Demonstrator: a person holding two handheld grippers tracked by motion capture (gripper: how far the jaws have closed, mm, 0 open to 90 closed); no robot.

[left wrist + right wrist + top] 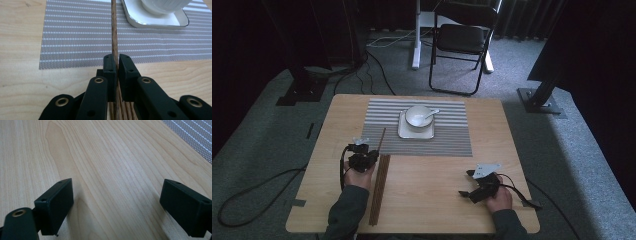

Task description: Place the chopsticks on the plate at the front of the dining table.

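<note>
My left gripper (373,155) (117,59) is shut on a single brown chopstick (114,32). The stick (382,137) runs from the jaws out over the striped grey placemat (447,135) toward a white square plate (402,131). A white bowl (418,116) with a white spoon (432,113) in it stands on that plate. Several more chopsticks (379,187) lie side by side on the wood just under and behind the left gripper. My right gripper (465,183) (116,202) rests open over bare wood at the near right, with nothing between its jaws.
The wooden table (492,150) ends close behind both hands. A corner of the placemat (197,137) lies beyond the right gripper. A black folding chair (462,40) and cables (257,195) are on the carpet beyond and beside the table.
</note>
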